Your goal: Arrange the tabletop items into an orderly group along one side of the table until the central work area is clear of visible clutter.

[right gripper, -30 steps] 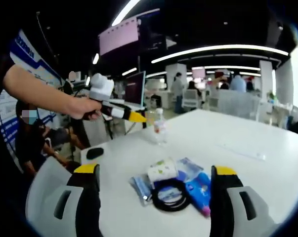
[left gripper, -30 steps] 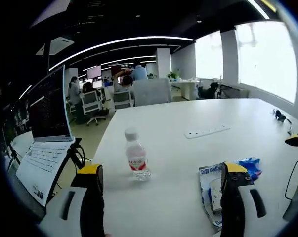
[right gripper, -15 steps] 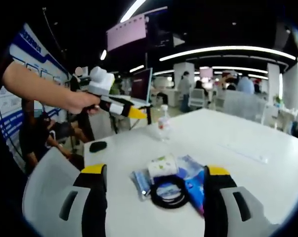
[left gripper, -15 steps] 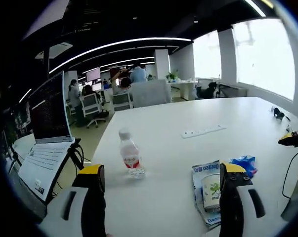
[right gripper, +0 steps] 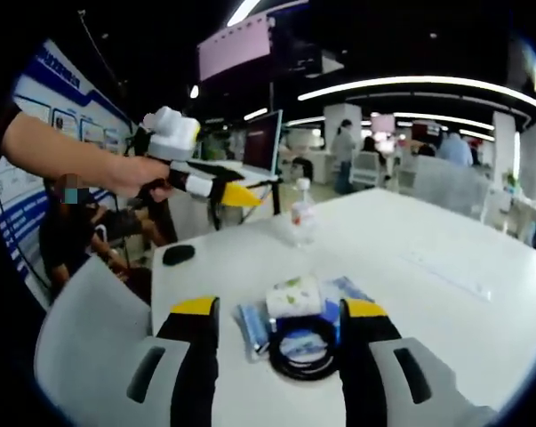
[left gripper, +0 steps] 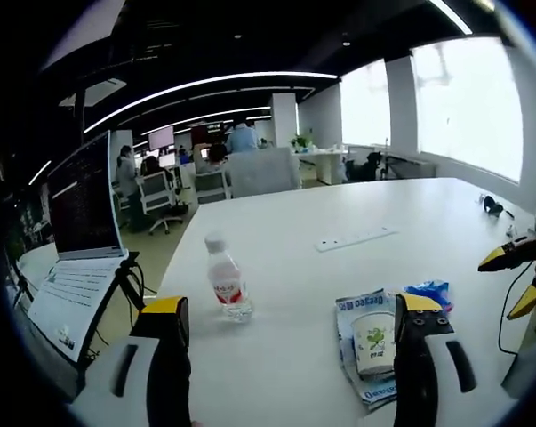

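the left gripper (left gripper: 285, 307) hovers over the white table (left gripper: 356, 209), jaws wide, holding nothing. a bottle (left gripper: 223, 279) stands near the table's edge by a laptop (left gripper: 76, 240). the right gripper (right gripper: 280, 311), jaws narrower and empty, frames a paper cup (right gripper: 294, 295) lying on packets (right gripper: 252, 326), touching a black cable coil (right gripper: 305, 350). a mouse (right gripper: 178, 253) sits near a table corner.
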